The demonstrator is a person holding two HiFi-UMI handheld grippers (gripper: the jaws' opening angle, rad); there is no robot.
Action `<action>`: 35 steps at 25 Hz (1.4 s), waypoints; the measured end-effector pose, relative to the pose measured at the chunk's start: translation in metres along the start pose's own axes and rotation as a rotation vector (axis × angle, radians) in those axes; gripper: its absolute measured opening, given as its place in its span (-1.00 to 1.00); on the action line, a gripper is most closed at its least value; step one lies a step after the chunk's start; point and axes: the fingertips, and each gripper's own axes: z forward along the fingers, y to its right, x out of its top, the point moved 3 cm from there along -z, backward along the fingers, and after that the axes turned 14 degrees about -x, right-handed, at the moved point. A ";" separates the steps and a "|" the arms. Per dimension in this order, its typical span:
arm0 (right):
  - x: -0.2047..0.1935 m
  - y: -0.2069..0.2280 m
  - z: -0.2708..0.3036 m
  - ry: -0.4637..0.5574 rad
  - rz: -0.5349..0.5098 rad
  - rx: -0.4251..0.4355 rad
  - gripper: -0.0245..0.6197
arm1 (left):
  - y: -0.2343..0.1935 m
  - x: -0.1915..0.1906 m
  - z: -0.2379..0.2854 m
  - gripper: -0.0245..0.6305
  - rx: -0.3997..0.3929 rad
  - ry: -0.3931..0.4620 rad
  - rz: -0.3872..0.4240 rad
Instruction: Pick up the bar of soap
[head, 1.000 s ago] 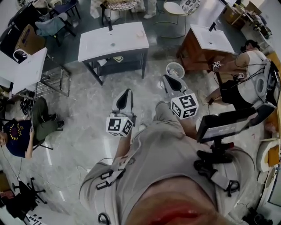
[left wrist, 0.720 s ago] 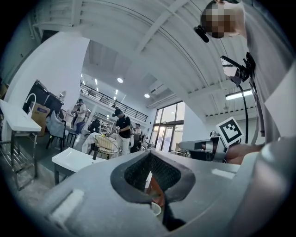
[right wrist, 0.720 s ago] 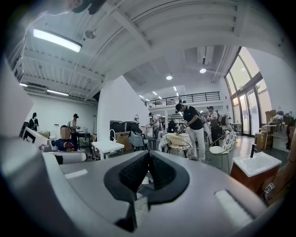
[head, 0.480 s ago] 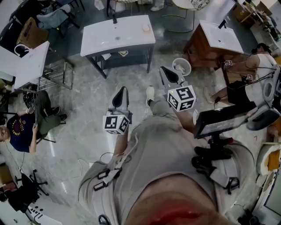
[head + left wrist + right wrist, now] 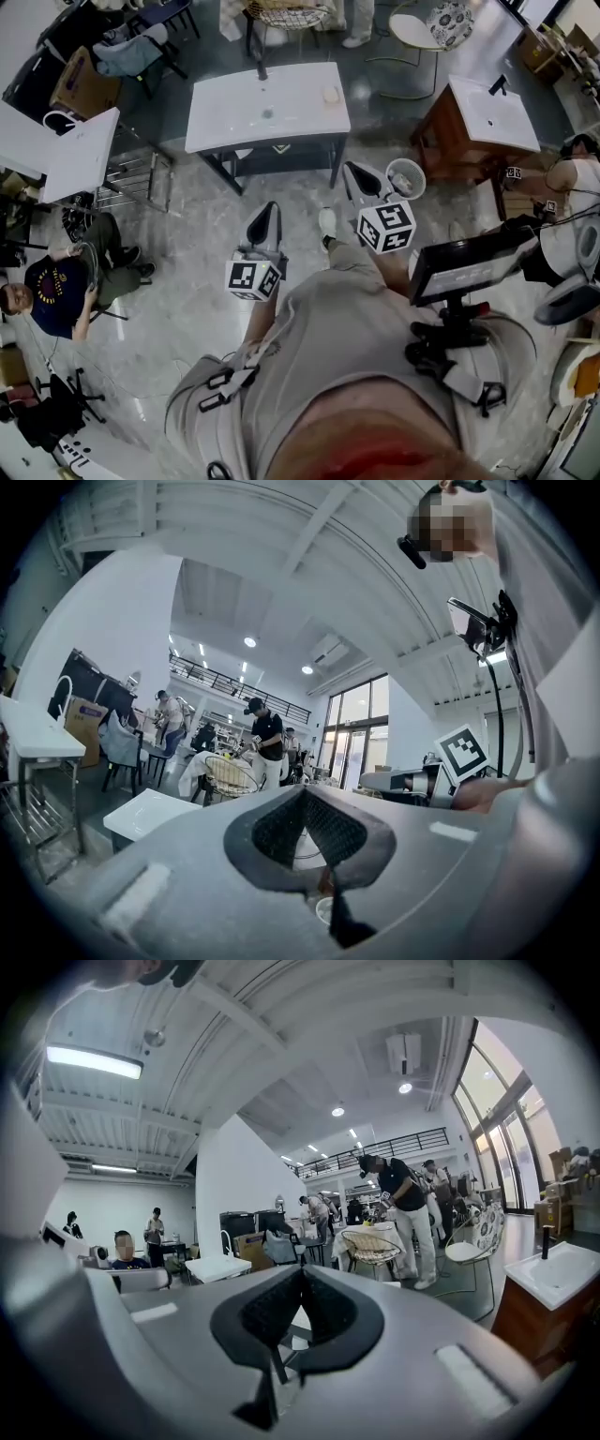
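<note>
Head view: left gripper (image 5: pixel 266 217) and right gripper (image 5: pixel 360 176) both closed tight, empty; soap (image 5: pixel 330 94) sits well apart on the basin (image 5: pixel 234 117).

A glossy, pale stone floor (image 5: pixel 178 281) fills the head view; a white washstand (image 5: pixel 267 103) stands at twelve o'clock, a wooden vanity (image 5: pixel 455 141) at two o'clock; beyond, a chair (image 5: pixel 281 13), perhaps wire; in the right gripper view, tall windows (image 5: pixel 525 1129) at three o'clock; a strip light (image 5: pixel 89 1058) at ten o'clock.

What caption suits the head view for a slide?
Shut left gripper and shut right gripper held before a washstand bearing soap.
</note>
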 end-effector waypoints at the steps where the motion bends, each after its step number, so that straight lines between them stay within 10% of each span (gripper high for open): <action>1: 0.003 0.004 0.013 0.002 0.002 0.003 -0.92 | -0.008 0.002 0.010 -0.94 -0.001 0.001 0.002; 18: 0.064 0.112 0.235 0.005 -0.036 0.022 -0.92 | -0.155 0.045 0.205 -0.94 0.050 0.035 0.048; 35: 0.067 0.168 0.331 -0.011 -0.054 0.012 -0.92 | -0.206 0.048 0.301 -0.94 0.059 -0.003 0.022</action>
